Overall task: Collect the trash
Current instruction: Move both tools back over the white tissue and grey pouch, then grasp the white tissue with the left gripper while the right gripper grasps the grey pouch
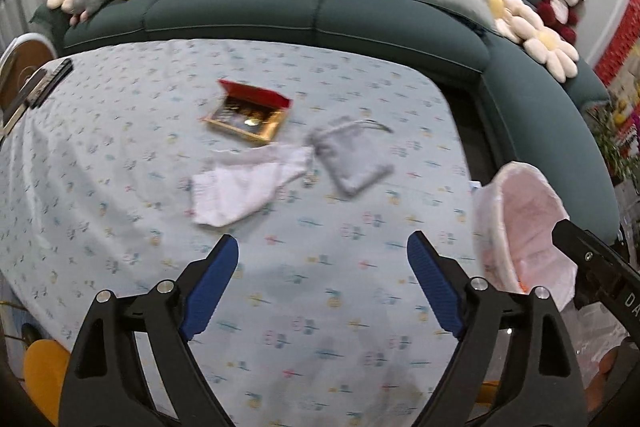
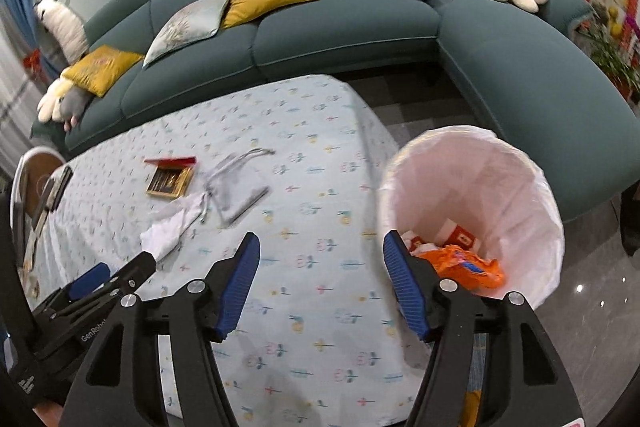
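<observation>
On the patterned tablecloth (image 1: 120, 155) lie a crumpled white tissue (image 1: 236, 183), a grey drawstring pouch (image 1: 350, 155) and an open red-lidded box (image 1: 248, 115). My left gripper (image 1: 322, 287) hovers over bare cloth in front of the tissue, open and empty. At the table's right end stands a bin lined with a white bag (image 2: 480, 195), holding orange wrappers (image 2: 468, 265). My right gripper (image 2: 320, 285) is open with nothing between its fingers, its right finger (image 2: 404, 283) in front of the bin's rim. The tissue (image 2: 172, 227), pouch (image 2: 236, 195) and box (image 2: 170, 179) lie far left of it.
A dark green corner sofa (image 1: 312, 15) with yellow and grey cushions, flower pillows and plush toys wraps the table's far and right sides. Dark remote-like items (image 1: 48, 83) lie at the table's left edge. The other gripper (image 2: 104, 279) shows at lower left in the right wrist view.
</observation>
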`<control>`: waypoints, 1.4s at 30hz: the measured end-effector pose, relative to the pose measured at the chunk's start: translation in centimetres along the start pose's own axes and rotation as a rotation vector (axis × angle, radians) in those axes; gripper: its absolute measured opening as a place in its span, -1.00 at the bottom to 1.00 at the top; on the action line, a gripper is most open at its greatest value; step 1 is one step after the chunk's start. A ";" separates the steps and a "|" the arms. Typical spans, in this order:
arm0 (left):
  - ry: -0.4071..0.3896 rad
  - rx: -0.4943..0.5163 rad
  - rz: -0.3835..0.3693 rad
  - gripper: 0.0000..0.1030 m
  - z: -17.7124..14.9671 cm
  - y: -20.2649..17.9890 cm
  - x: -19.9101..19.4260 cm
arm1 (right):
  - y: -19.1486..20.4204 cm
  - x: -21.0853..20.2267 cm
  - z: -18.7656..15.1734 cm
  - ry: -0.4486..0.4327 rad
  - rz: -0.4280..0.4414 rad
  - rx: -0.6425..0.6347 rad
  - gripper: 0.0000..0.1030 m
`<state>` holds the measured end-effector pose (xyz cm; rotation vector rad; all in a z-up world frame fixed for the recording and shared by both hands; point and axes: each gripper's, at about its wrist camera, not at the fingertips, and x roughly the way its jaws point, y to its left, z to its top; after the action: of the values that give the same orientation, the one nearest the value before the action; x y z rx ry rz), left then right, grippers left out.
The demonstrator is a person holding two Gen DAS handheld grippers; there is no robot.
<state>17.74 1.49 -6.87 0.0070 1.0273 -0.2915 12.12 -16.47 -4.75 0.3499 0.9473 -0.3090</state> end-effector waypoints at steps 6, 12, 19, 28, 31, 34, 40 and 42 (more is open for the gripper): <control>0.012 -0.064 0.042 0.74 0.3 3.9 0.9 | 3.3 2.1 -0.2 0.037 0.007 -0.054 0.22; 0.043 -0.121 0.079 0.74 0.6 7.4 3.2 | 6.2 4.9 -0.2 0.082 0.012 -0.100 0.22; 0.116 -0.154 0.070 0.74 1.2 9.2 6.7 | 8.5 9.1 0.6 0.130 0.014 -0.138 0.22; 0.187 -0.151 0.030 0.74 2.7 9.1 11.5 | 10.2 14.6 2.0 0.177 0.002 -0.163 0.32; 0.195 -0.152 0.039 0.74 3.0 9.1 12.7 | 10.6 16.3 2.4 0.192 -0.003 -0.169 0.32; 0.204 -0.160 0.044 0.66 3.2 9.1 13.6 | 11.0 17.8 2.7 0.203 -0.007 -0.169 0.32; 0.207 -0.117 0.059 0.41 3.2 8.4 14.4 | 11.4 20.2 2.9 0.226 -0.013 -0.170 0.32; 0.202 -0.104 0.055 0.29 3.3 8.2 14.3 | 11.4 21.1 2.7 0.248 -0.009 -0.165 0.34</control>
<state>29.39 5.58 -18.34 -0.0300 1.2397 -0.1896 30.28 -9.50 -19.05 0.2354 1.2097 -0.1957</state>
